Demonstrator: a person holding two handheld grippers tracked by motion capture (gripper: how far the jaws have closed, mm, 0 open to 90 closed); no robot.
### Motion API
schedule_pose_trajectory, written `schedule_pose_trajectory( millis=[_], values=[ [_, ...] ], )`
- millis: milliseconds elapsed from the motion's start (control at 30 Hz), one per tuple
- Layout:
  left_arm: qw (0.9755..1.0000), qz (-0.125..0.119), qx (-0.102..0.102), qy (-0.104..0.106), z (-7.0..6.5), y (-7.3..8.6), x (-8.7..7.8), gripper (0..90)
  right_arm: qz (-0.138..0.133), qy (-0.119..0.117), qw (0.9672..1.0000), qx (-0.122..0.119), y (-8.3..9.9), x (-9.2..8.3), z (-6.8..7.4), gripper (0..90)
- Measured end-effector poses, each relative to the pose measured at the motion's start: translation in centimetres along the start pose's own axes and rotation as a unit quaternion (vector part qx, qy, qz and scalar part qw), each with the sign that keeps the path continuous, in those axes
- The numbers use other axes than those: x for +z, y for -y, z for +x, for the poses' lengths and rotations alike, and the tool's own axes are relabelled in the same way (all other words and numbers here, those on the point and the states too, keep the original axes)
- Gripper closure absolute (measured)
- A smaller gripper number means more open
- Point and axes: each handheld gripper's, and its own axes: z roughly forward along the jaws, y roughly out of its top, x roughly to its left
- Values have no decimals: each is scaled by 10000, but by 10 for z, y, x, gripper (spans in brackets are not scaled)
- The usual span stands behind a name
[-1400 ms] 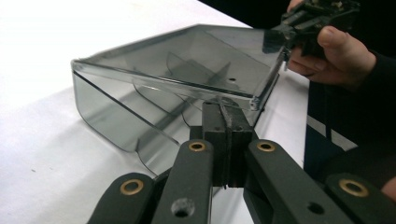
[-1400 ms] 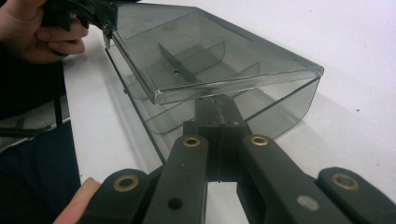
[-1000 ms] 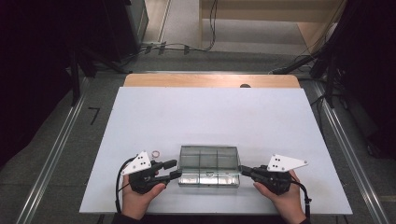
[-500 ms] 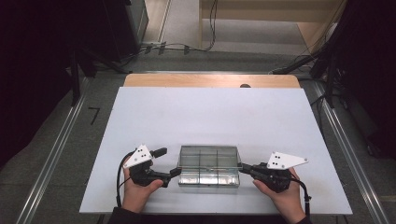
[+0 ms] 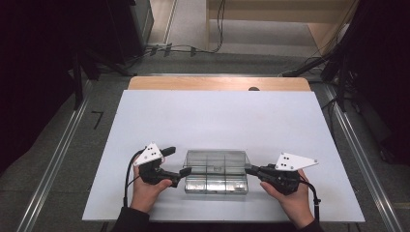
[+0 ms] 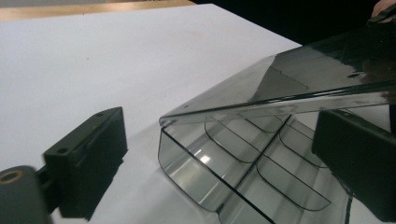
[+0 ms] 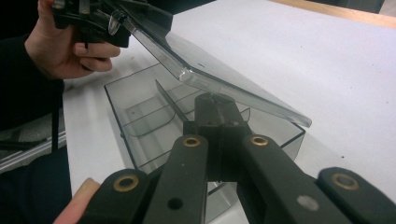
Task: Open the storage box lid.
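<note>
A clear plastic compartment box (image 5: 216,180) lies near the table's front edge, its lid (image 6: 289,79) raised at a slant over the divided tray (image 6: 243,172). My left gripper (image 5: 177,160) is at the box's left end and its jaws have just been opening. They stand wide apart, with the box's corner between them in the left gripper view (image 6: 219,154) and no pad pressing on it. My right gripper (image 5: 249,169) is shut at the box's right end. Its tips (image 7: 215,105) sit at the tray's rim under the lid (image 7: 210,79).
The white table top (image 5: 217,121) stretches far beyond the box to a wooden strip (image 5: 217,83) at the back. Dark floor, metal rails and cables surround the table. A hand holding the left gripper (image 7: 88,18) is at the top left of the right gripper view.
The left gripper's jaws have spread from nearly together to wide apart, and that hand has shifted a little at the box's left end. The right hand has kept still.
</note>
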Motion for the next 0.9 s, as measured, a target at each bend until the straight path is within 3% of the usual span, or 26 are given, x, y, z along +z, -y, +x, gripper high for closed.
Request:
schedule_pose_trajectory(
  millis=[233,467,767,900],
  values=[
    [9999,31,145,4,0,-6,8,145,-82,56,10000,6,-6,1,-4,885],
    [9996,54,239,101,2,-13,14,314,-118,135,9998,31,-10,0,-8,885],
    [9999,29,145,76,9,-16,18,489,-210,212,9995,45,-16,2,-15,885],
    [9998,14,78,189,12,-17,20,568,-203,252,9995,70,-17,2,-18,885]
  ],
)
